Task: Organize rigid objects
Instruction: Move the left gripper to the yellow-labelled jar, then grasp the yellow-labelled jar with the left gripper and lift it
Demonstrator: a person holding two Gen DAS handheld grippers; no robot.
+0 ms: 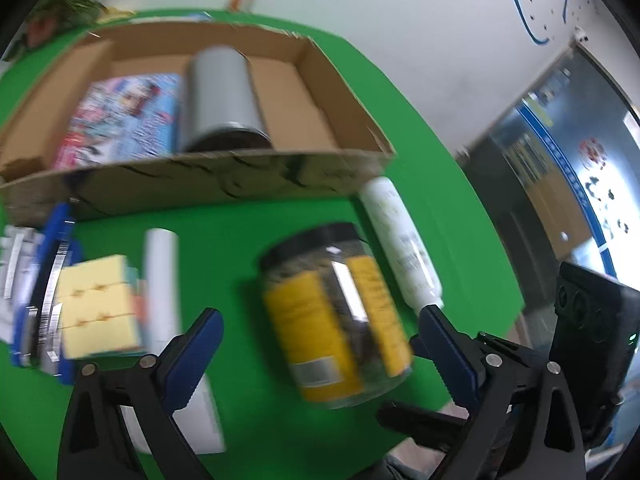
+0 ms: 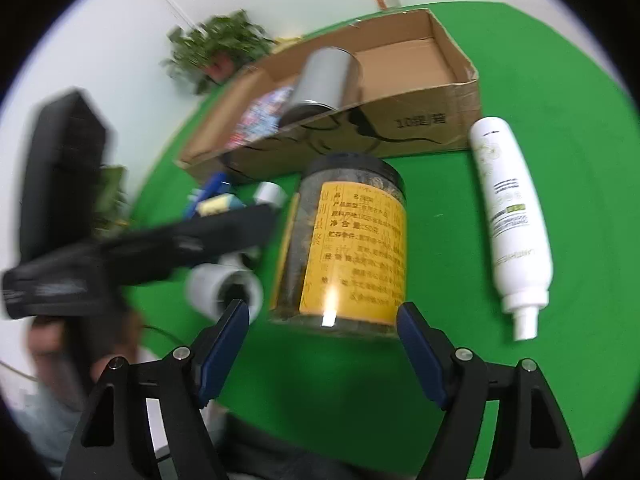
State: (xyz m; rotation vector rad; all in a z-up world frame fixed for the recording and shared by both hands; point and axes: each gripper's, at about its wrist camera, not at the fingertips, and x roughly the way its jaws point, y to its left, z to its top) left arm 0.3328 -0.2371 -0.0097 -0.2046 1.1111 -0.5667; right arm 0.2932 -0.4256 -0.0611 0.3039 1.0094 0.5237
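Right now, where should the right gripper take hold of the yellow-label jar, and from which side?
Grip the jar across its round body, on the labelled middle, coming from its base end. It lies on its side on the green table, black lid toward the cardboard box; the right gripper, jaws open, already straddles the base.

We look from two fisheye cameras, one on each handheld gripper, both tilted down along the jaws toward the green desk (image 1: 240, 220). Our left view sits close over the jar (image 1: 336, 320), with the cardboard box (image 1: 200, 176) beyond it and a wall and glass door off to the right. Our right view faces the same jar (image 2: 344, 248) from just behind it, box (image 2: 400, 120) farther back. Both share the jar, box, white bottle (image 1: 400, 240) (image 2: 508, 216) and desk; the right view also catches the left gripper (image 2: 132, 248) at its left edge.
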